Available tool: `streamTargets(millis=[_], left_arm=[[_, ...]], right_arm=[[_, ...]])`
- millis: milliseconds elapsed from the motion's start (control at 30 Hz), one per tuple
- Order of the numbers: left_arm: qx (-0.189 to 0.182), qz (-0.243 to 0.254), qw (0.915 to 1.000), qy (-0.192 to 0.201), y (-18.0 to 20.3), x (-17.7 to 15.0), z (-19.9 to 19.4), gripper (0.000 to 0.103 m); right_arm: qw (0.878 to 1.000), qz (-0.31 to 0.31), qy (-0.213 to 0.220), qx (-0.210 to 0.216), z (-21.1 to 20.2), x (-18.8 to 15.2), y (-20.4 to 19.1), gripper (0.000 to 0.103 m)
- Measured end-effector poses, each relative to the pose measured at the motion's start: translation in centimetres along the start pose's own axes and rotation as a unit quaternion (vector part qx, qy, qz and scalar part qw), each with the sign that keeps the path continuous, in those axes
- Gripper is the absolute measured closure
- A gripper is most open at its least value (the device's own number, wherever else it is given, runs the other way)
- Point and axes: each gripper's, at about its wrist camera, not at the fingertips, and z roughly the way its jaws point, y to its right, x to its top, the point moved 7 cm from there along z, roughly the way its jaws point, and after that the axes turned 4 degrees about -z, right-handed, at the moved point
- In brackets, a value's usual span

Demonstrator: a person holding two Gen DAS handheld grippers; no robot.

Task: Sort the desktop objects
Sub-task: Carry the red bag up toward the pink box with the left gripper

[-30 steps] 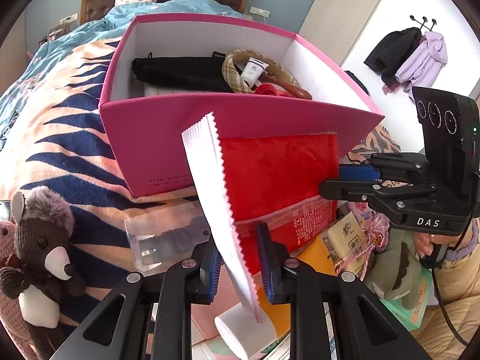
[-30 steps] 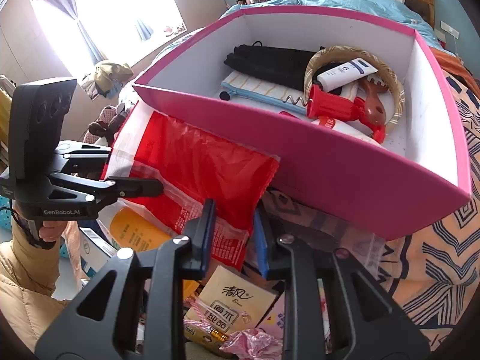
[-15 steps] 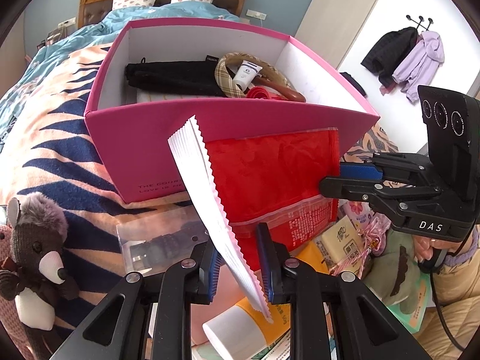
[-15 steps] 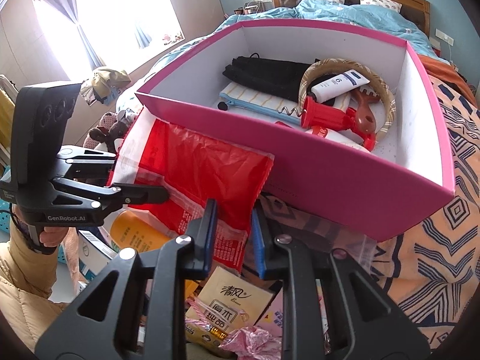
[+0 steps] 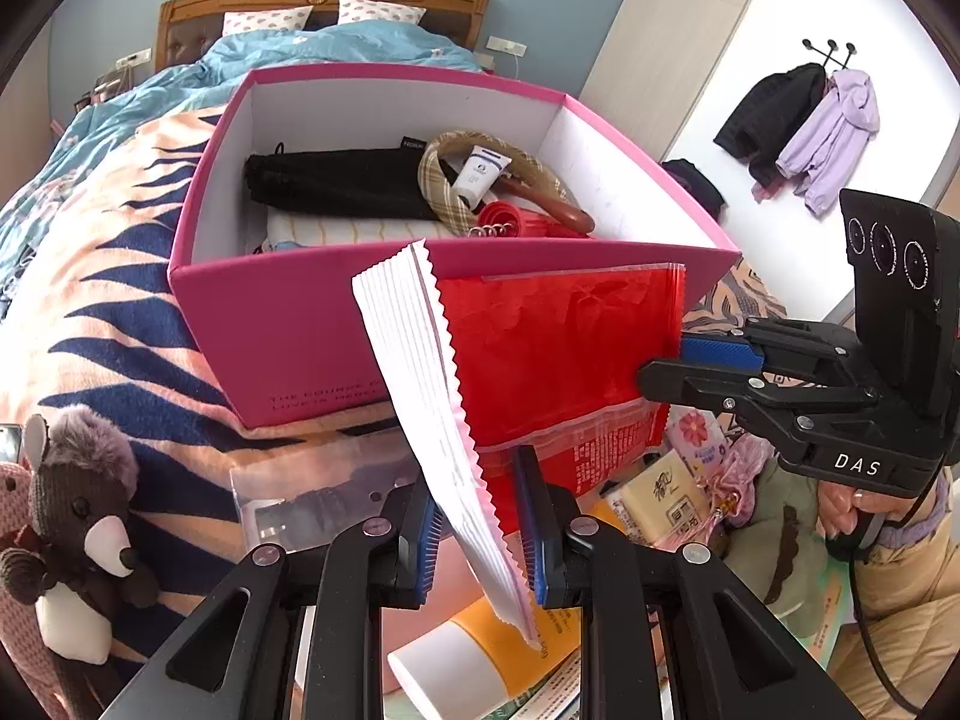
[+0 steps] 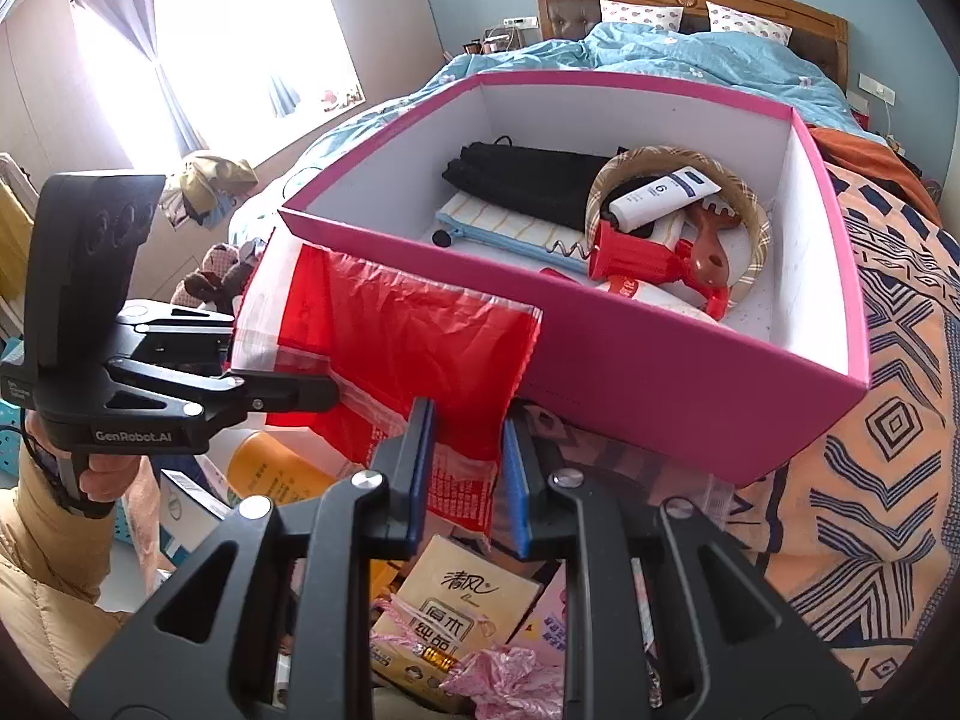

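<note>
A red plastic bag (image 5: 558, 348) with a white serrated edge hangs stretched between both grippers, just in front of the pink box (image 5: 288, 324). My left gripper (image 5: 480, 516) is shut on the bag's white left edge. My right gripper (image 6: 465, 468) is shut on the bag's lower right corner and shows from the side as the right gripper (image 5: 690, 360) in the left wrist view. The bag (image 6: 408, 336) reaches up to the box's (image 6: 660, 372) front rim. Inside the box lie a black folded item (image 6: 522, 180), a plaid hoop, a white tube (image 6: 660, 195), a red piece and a striped pouch.
The box stands on a bed with a patterned blanket (image 5: 90, 312). Below the bag lie an orange bottle (image 5: 498, 654), a tissue pack (image 6: 468, 606), a clear pouch (image 5: 312, 486) and pink wrapping (image 6: 504, 678). A plush mouse (image 5: 78, 510) sits at the left. Each handle is held by a hand.
Both grippers keep their hold on the red bag. The bag stands slightly higher against the box front, more of the box's inside shows, and the orange bottle has come into view below.
</note>
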Motion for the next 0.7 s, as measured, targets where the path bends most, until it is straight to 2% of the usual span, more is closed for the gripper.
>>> streamTargets(millis=[700], left_arm=[[0.005, 0.013, 0.9994, 0.033, 1.2, 0.8, -1.7, 0.081]], right_arm=[[0.999, -0.021, 0.033, -0.004, -2.3, 1.0, -0.7, 0.079]])
